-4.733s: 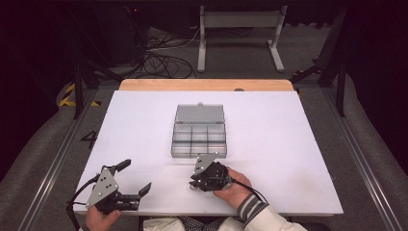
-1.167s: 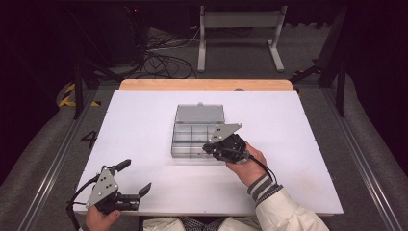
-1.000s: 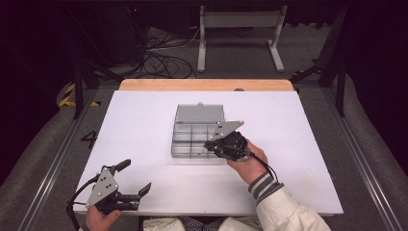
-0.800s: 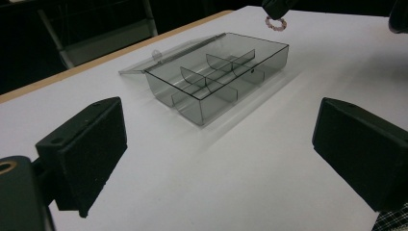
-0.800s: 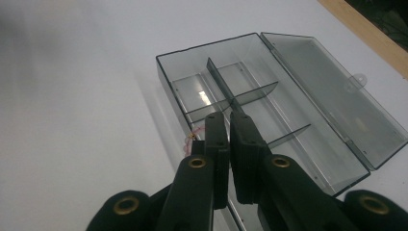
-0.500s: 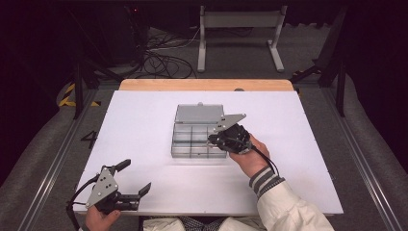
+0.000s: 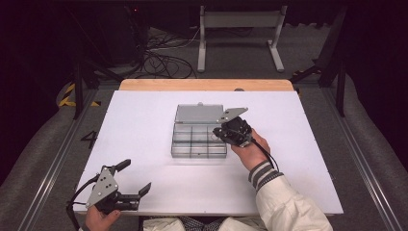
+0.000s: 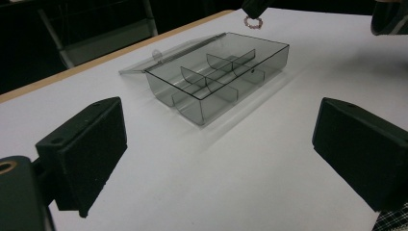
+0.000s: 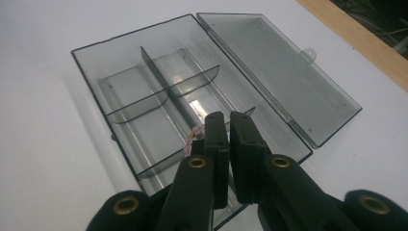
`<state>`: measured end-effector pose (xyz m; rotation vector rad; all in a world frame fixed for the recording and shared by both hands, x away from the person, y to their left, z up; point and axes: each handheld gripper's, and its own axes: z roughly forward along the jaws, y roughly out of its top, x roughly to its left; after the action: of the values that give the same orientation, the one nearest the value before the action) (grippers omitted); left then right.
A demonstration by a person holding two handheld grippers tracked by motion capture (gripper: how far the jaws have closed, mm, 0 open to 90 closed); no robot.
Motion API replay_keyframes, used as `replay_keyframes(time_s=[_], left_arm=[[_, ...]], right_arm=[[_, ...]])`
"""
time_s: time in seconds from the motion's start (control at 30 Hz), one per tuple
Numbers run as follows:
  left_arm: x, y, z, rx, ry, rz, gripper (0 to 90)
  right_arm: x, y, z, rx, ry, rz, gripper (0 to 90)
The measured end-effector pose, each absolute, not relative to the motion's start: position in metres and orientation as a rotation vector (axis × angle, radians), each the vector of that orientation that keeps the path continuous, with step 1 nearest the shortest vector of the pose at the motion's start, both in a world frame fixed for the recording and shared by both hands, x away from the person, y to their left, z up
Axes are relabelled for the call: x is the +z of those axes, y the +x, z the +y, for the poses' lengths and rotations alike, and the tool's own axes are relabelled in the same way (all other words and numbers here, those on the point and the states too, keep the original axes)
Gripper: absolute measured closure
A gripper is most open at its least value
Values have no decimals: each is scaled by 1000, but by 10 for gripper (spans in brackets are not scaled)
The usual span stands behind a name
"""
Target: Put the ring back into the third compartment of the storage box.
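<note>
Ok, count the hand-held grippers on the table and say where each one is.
2. The left hand-held gripper is at the table's near left corner, open. The right hand-held gripper is over the right end of the clear box.

The right gripper (image 9: 226,126) hangs over the open divided box (image 9: 159,110), its fingers (image 9: 216,144) pinched on a small pinkish ring (image 9: 192,137); lid (image 9: 276,72) flat on the white surface (image 9: 38,144).

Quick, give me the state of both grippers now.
Left gripper: open, holding nothing, low near the table's front edge.
Right gripper: shut on a small pinkish ring, above the compartment box.
</note>
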<state>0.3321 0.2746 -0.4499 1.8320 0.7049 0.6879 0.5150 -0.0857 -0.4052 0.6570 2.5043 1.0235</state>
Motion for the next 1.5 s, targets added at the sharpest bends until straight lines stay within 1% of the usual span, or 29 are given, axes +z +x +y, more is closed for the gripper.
replay_keyframes(time_s=[0.7, 1.5], left_arm=[[-450, 332, 275, 690, 1831, 703, 53], [-450, 332, 275, 688, 1829, 703, 53]], right_arm=[[-421, 540, -89, 968, 770, 2476, 866], [-439, 556, -88, 891, 836, 2502, 866]])
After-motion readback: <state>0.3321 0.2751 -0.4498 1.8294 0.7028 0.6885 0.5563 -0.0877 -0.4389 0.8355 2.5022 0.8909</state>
